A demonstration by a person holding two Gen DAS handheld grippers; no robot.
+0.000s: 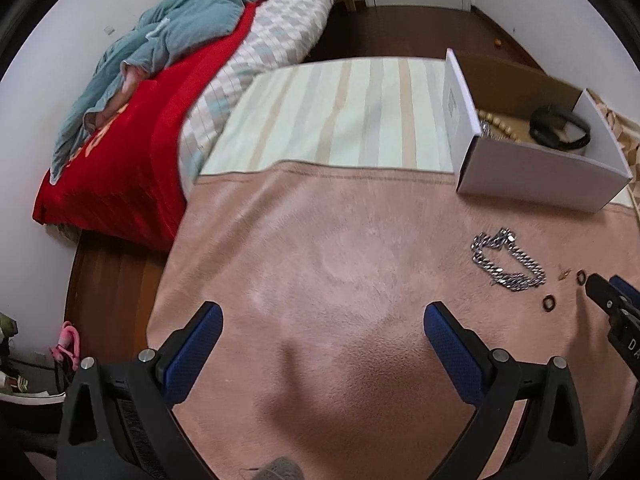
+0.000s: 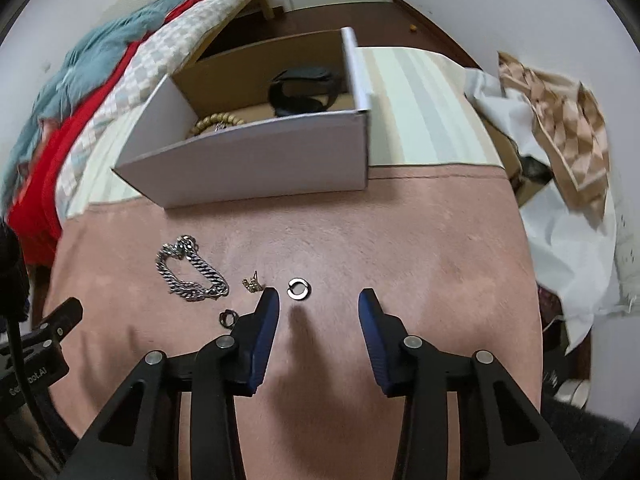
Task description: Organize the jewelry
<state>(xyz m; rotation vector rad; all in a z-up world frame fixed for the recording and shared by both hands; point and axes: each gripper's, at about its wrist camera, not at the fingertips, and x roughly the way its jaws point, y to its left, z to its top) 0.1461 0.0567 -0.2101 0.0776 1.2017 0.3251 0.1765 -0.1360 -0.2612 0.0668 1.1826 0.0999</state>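
1. Left wrist view: blue-padded fingers of the left gripper [image 1: 322, 324] stand wide apart over bare pink blanket [image 1: 320, 240], nothing between them. Ahead and to its right lie a silver chain bracelet [image 1: 509, 262] and two small dark rings [image 1: 549, 303], with the white cardboard box [image 1: 536, 176] farther ahead, already holding a black band [image 1: 560, 126] and wooden beads [image 1: 498, 122]. On the right gripper entering at that edge, only the letters "DA" can be read.

2. Right wrist view: the right gripper [image 2: 318, 300] has its jaws partly apart and empty, the silver open ring [image 2: 299, 289] just beyond its tips, nearer the left finger. A tiny gold piece [image 2: 252, 282] and the chain lie to its left, the box straight ahead. Picking up loose pieces appears under way; the next move likely calls for straddling the ring and pinching it. Writing on the left gripper reads partly "bot.AI".
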